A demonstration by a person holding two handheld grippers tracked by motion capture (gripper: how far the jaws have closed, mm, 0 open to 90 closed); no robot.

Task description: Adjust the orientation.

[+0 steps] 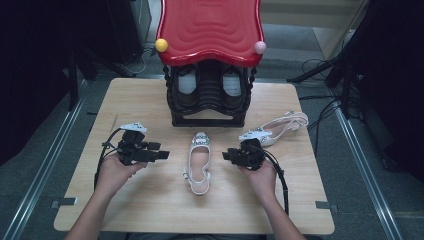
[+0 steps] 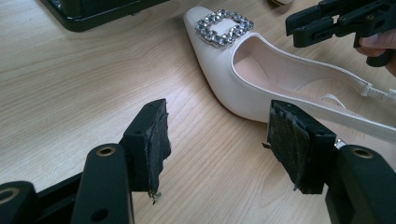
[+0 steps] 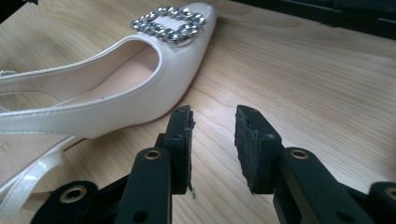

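At the left of the wooden table [image 1: 150, 95], the left gripper [image 1: 162, 155] sits low over the bare top in the person's left hand, its jaws spread wide with nothing between them, pointing toward the white shoe [image 1: 199, 162]. That shoe lies flat in the middle of the table between the two tools, its jewelled buckle [image 1: 201, 139] toward the far edge and its strap and heel toward the person. Behind it stands a black shoe rack [image 1: 209, 97] under a red wavy top [image 1: 210, 27]; inside it two dark shoes with pale insoles [image 1: 187, 82] sit side by side. The right gripper [image 1: 226, 154] rests just right of the shoe, jaws partly apart and gripping nothing. Farther right, a second white shoe [image 1: 285, 124] lies near the table's edge.
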